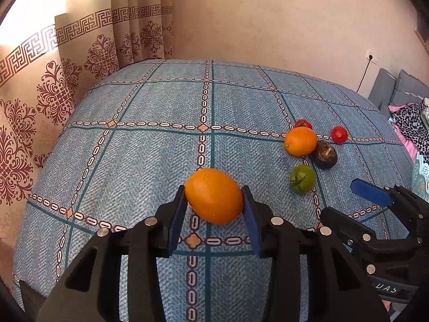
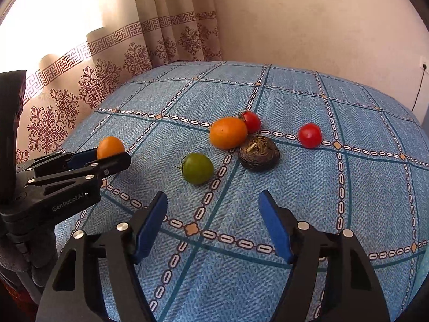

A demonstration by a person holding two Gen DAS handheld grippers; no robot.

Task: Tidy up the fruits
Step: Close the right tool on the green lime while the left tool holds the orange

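Right, the left gripper [image 1: 214, 201] has its blue pads pressed against both sides of an orange fruit [image 1: 214, 196], holding it just above the blue checked tabletop [image 1: 150, 161]. The fruit is egg-shaped, and in the left wrist view its long axis slants from upper left down to lower right, lying roughly across the gap between the fingers. From the right wrist view the same fruit peeks out over the left gripper's fingers at the left side of the cloth.

The right gripper [image 2: 211, 222] hangs with its jaws spread wide and nothing between them, over bare cloth in front of the green tomato [image 2: 197, 168].

Beyond that sits the cluster: a second orange fruit [image 2: 228, 132], long axis running left to right, touching a red tomato [image 2: 251, 121] behind it and a dark wrinkled fruit [image 2: 258, 153] at its right. Another red tomato [image 2: 310, 135] lies apart, further right.

Open room is plentiful: the whole left and far half of the tabletop is bare, up to the patterned curtain [image 1: 67, 94] on the left and the plain wall [image 1: 281, 21] behind. At the right edge a pale blue basket [image 1: 421, 177] shows partly.
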